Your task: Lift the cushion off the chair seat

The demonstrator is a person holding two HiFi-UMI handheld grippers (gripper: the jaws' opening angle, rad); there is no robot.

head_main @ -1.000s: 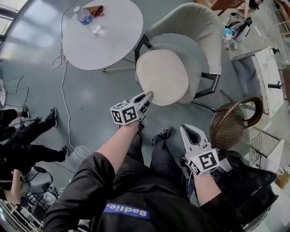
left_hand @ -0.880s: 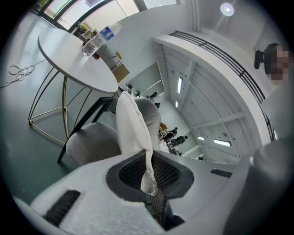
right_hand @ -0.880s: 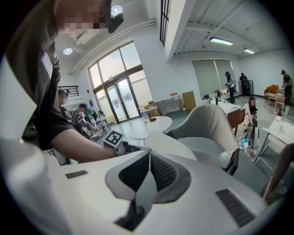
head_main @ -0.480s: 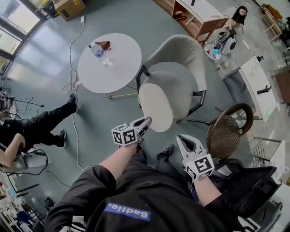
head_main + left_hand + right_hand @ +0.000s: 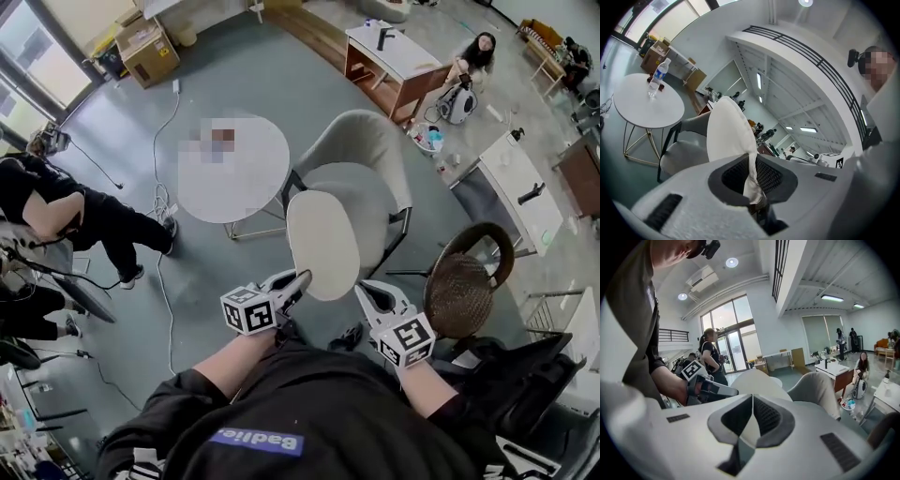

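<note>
The cream oval cushion (image 5: 323,242) hangs tilted on edge above the seat of the grey armchair (image 5: 375,150), clear of it. My left gripper (image 5: 300,281) is shut on the cushion's lower left edge. In the left gripper view the cushion (image 5: 729,131) rises from the left gripper (image 5: 752,187), its fabric pinched between the pads. My right gripper (image 5: 361,289) is beside the cushion's lower right edge, its tips meeting. In the right gripper view the right gripper (image 5: 751,401) is shut, with the cushion (image 5: 757,379) just beyond it; whether it touches the cushion is unclear.
A round white table (image 5: 234,187) stands left of the armchair, with cables (image 5: 164,272) on the floor beside it. A wicker chair (image 5: 464,277) is close on the right. People (image 5: 75,216) stand at the left. A wooden desk (image 5: 394,56) is at the back.
Both grippers have risen. The cushion came up off the seat with the left gripper and now stands steeper. The right gripper moved in toward the cushion's lower edge.
</note>
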